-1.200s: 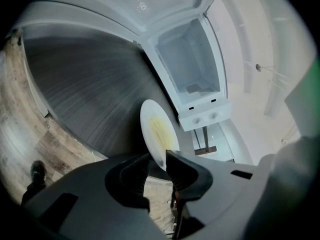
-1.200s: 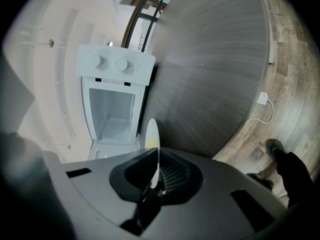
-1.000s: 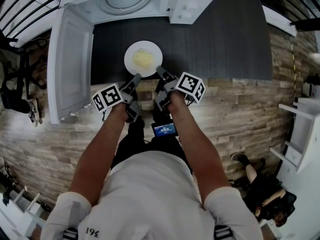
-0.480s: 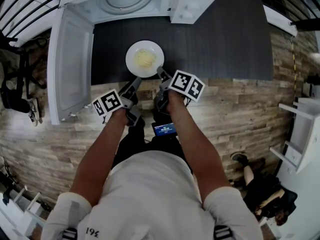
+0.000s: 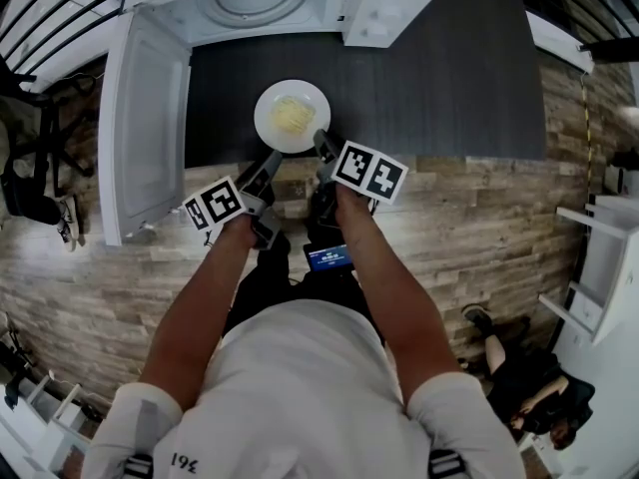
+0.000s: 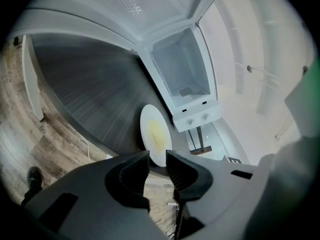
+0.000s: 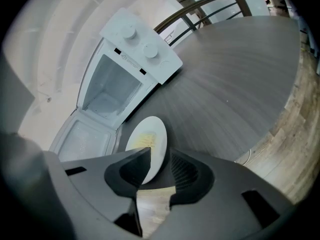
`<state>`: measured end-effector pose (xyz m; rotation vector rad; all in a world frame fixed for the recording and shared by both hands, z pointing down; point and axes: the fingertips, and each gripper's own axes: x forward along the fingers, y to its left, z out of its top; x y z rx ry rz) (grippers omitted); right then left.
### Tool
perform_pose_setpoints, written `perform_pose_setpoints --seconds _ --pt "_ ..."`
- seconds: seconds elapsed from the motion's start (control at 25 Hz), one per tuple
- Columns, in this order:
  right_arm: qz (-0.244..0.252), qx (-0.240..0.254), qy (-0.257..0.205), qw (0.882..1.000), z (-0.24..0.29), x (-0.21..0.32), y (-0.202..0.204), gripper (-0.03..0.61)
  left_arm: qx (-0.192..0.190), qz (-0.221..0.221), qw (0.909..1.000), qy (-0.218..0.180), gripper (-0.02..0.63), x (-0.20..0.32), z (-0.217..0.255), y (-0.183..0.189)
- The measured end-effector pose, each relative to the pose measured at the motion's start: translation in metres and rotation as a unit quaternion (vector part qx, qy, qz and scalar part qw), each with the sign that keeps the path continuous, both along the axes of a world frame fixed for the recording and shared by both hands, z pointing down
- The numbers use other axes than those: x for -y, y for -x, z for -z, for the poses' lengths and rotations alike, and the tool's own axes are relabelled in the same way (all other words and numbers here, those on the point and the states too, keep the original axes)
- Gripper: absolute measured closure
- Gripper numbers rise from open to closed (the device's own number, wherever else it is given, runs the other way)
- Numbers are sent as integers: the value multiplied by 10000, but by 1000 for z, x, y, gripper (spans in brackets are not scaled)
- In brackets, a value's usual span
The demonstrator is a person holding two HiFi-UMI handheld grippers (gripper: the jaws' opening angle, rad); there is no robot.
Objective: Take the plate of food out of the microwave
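A white plate [image 5: 292,116] with yellow food lies flat on the dark counter [image 5: 439,88], in front of the open white microwave [image 5: 250,3]. My left gripper [image 5: 272,160] sits at the plate's near-left rim. In the left gripper view the plate [image 6: 156,134] has its edge just at the tips of the left gripper [image 6: 157,159], whose jaws stand apart without pressing it. My right gripper [image 5: 321,143] is at the near-right rim and its jaws are opening. In the right gripper view the plate [image 7: 147,141] has its rim inside the right gripper [image 7: 160,156], with a gap beside the right pad.
The microwave door [image 5: 140,118] swings out to the left, over the counter's left end. The microwave's cavity [image 7: 115,89] holds only its turntable. Bare dark counter stretches to the right of the plate. Wood-look floor lies below the counter's front edge.
The right gripper has shifted a little left along the plate's rim, and its marker cube has tilted. The plate sits slightly farther onto the counter. The left gripper has barely moved.
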<state>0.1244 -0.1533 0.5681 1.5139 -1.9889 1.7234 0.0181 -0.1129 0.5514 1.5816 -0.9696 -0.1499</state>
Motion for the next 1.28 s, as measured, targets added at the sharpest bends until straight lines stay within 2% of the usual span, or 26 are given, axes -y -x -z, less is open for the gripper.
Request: perform_pose_setpoints --seconds 0.16,0.68,0.84,1.12,1.28 --pt "28 -105 -82 9999 3 0 -3 482 -99 36 9998 -141 531 1 5 2" --pt "53 -123 -294 9995 21 4 -15 482 29 -61 9984 -562 531 2 29 9" --pt "149 -135 -397 9990 32 4 -15 482 187 -34 9958 -893 531 6 47 15" --pt "439 -389 -965 9936 73 12 -17 483 184 -44 9887 -1489 531 16 95 23" --pt "476 -445 -1180 9909 94 8 -17 483 39 -179 9831 -1823 531 14 122 21"
